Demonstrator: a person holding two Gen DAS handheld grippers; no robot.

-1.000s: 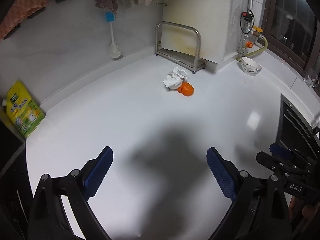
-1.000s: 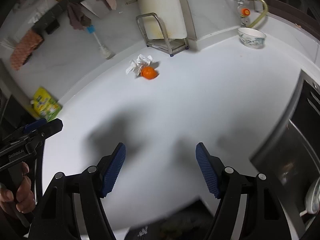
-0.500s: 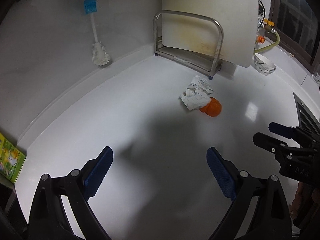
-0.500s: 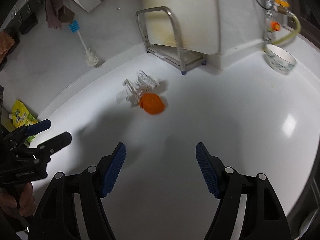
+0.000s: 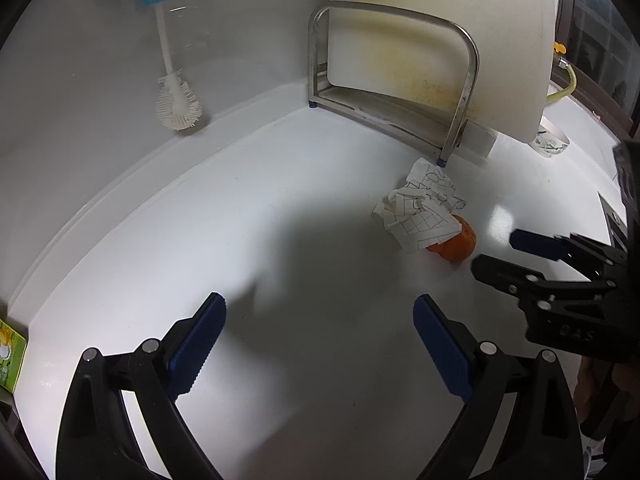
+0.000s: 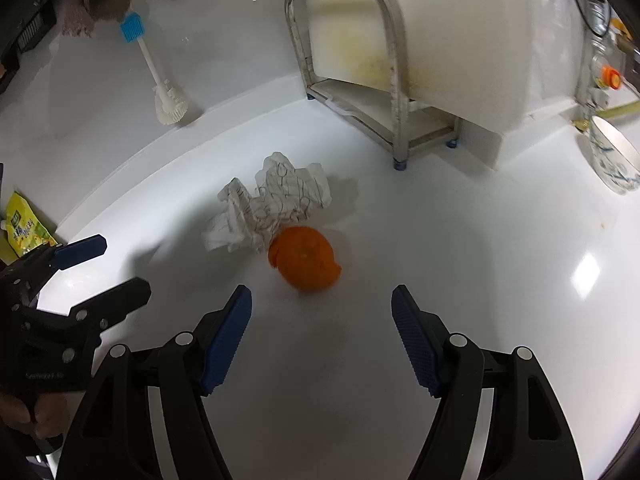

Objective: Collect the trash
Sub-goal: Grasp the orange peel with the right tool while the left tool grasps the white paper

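Observation:
A crumpled white paper with grid lines (image 6: 272, 204) lies on the white counter (image 6: 460, 264), touching an orange peel (image 6: 306, 259) just in front of it. Both also show in the left wrist view, the paper (image 5: 420, 206) and the peel (image 5: 456, 245) to the right of centre. My right gripper (image 6: 322, 330) is open and empty, its fingertips just short of the peel. My left gripper (image 5: 320, 344) is open and empty, farther back and to the left of the trash. Each gripper appears in the other's view, the right gripper (image 5: 516, 256) and the left gripper (image 6: 100, 268).
A steel rack (image 6: 360, 80) holding a stained white cutting board (image 6: 440, 32) stands behind the trash. A white brush with a blue handle (image 6: 160, 80) leans on the wall. A patterned bowl (image 6: 614, 160) sits far right. A yellow-green pouch (image 6: 24, 228) sits far left.
Both grippers have moved forward toward the paper and peel, which now look much larger and closer. The jaws stay open.

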